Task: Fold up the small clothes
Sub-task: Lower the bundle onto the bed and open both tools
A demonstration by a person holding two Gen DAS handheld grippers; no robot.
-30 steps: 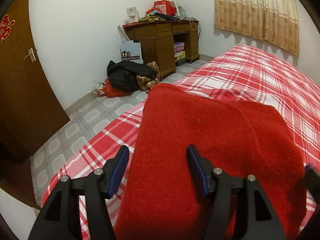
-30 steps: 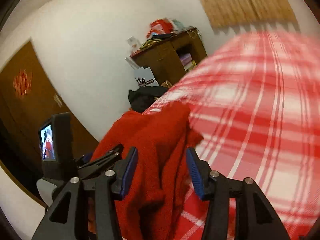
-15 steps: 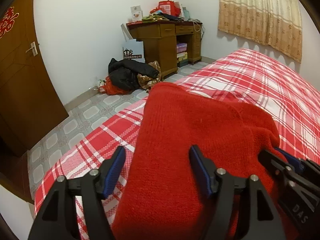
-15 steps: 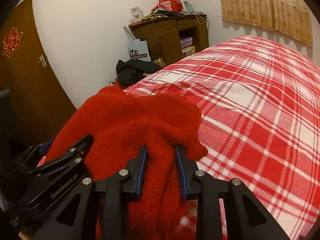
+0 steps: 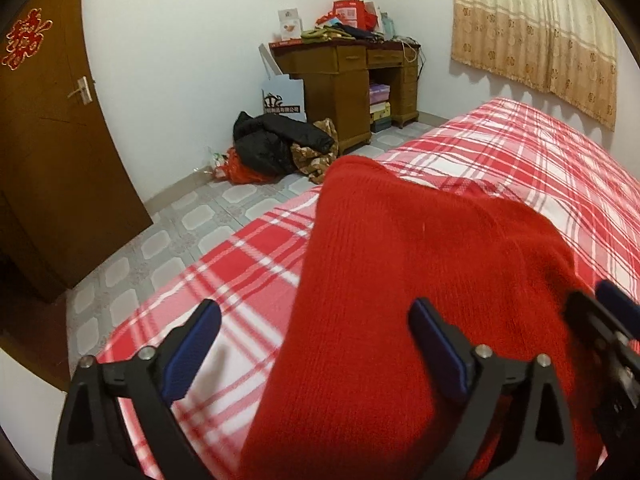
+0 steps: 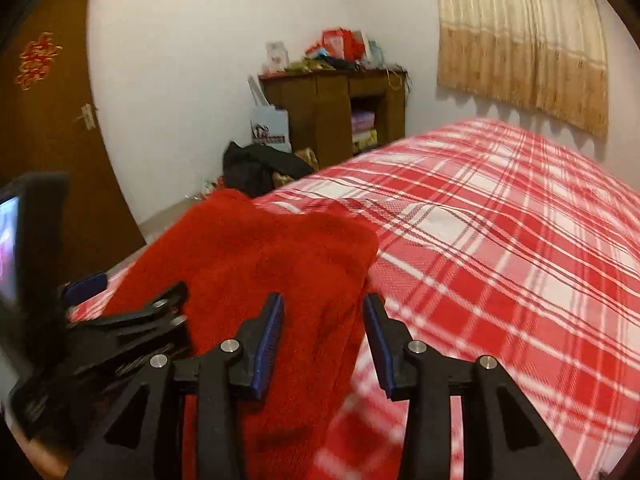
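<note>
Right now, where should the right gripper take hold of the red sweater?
Grip the red sweater by its near right edge, coming straight forward: that edge already lies between the open fingers of the right gripper, over the plaid bedspread.

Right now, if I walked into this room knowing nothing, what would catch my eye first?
A bright red knitted sweater lies on the near corner of the red-and-white plaid bed, with both open tools straddling its edges: the left tool and the right tool. Beyond, a cluttered wooden desk stands against the far wall, with a black jacket heaped on the tiled floor beside it.
</note>
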